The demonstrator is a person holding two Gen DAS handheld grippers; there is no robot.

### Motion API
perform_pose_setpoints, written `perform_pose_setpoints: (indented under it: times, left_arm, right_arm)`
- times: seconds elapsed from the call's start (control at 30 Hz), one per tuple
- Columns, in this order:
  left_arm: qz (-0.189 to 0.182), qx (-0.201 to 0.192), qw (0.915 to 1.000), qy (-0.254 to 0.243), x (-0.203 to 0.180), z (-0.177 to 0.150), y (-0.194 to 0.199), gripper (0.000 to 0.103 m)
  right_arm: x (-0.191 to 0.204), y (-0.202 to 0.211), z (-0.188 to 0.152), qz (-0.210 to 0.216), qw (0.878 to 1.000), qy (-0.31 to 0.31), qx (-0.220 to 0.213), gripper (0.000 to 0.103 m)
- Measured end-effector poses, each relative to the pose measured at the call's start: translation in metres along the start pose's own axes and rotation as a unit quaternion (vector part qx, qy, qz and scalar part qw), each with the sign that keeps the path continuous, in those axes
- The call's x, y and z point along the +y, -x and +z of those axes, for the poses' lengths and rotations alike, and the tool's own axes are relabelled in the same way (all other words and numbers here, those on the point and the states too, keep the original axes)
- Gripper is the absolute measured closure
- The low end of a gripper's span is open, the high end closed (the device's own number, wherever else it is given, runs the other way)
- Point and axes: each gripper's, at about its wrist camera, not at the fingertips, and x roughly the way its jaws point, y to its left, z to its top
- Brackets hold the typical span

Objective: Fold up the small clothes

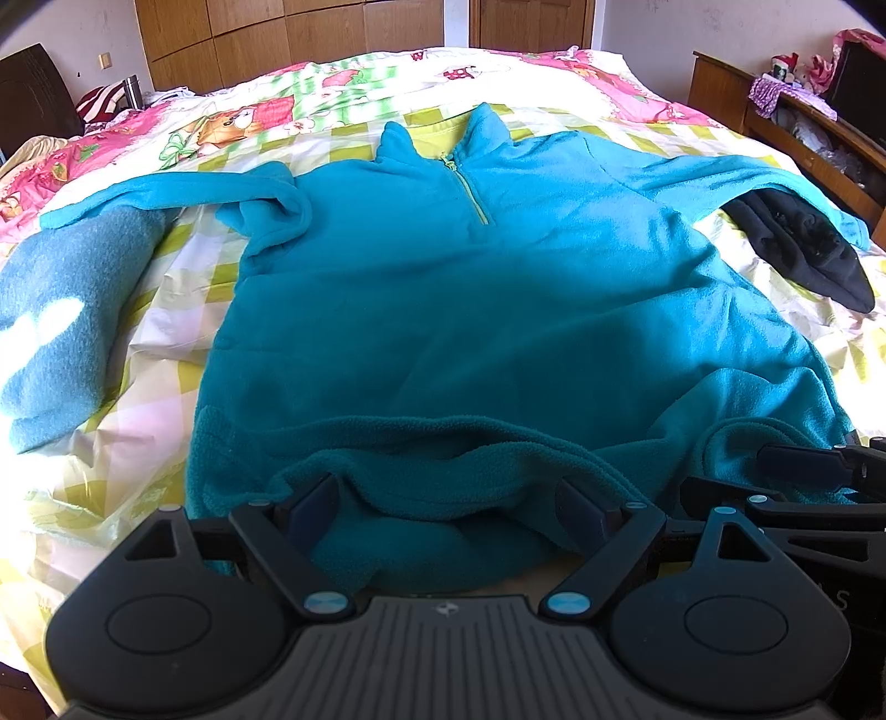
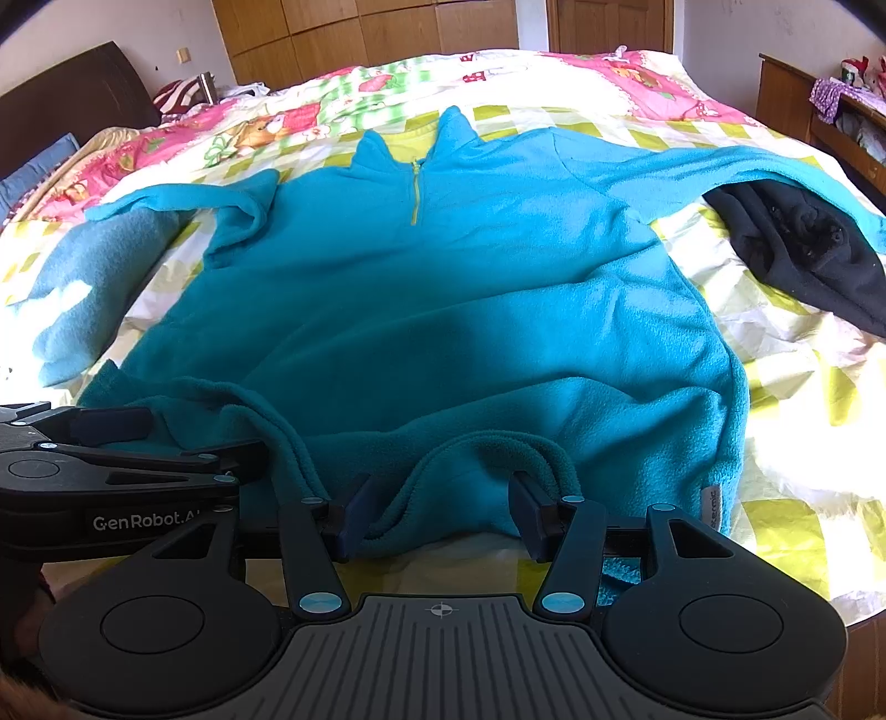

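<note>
One teal fleece pullover (image 1: 470, 288) lies face up and spread across the bed (image 1: 166, 310), collar and short zip (image 1: 468, 188) toward the far side, both sleeves stretched outward. Its hem (image 2: 487, 443) is bunched at the near edge of the bed, rucked into loose folds directly in front of both tools.

Left claw (image 1: 448, 504): jaws spread wide, a ridge of hem fabric lying between the fingers. The pads do not visibly press on it, so no grip is established. Right claw (image 2: 437, 504): jaws likewise spread wide, a raised loop of hem sitting between them, one fold draped against the right finger (image 2: 529, 495). Both claws sit just beside each other along the hem, pointing down at the cloth.

Step in hand, as judged: the start of the first fold, with both claws positioned at the hem before closing. The next move calls for both to pinch the hem through both layers, then carry it toward the collar; the bunched fleece may give an uneven grip.

Surrounding items: a lighter blue fleece piece (image 1: 61, 327) lies beside the left sleeve, a black garment (image 1: 803, 249) touches the right sleeve, and wooden wardrobes (image 1: 310, 33) stand behind the bed.
</note>
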Motion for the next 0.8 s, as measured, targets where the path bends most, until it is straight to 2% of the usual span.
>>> perform_pose_setpoints:
  times: [0.33, 0.8]
  left_arm:
    - [0.004, -0.005, 1.0, 0.0, -0.002, 0.002, -0.001, 0.006]
    - [0.002, -0.049, 0.9988, -0.007, -0.008, 0.017, 0.006, 0.006]
  right_arm:
    - [0.005, -0.001, 0.006, -0.044, 0.999, 0.014, -0.009, 0.046]
    - [0.003, 0.007, 0.02, -0.073, 0.996, 0.007, -0.043, 0.045]
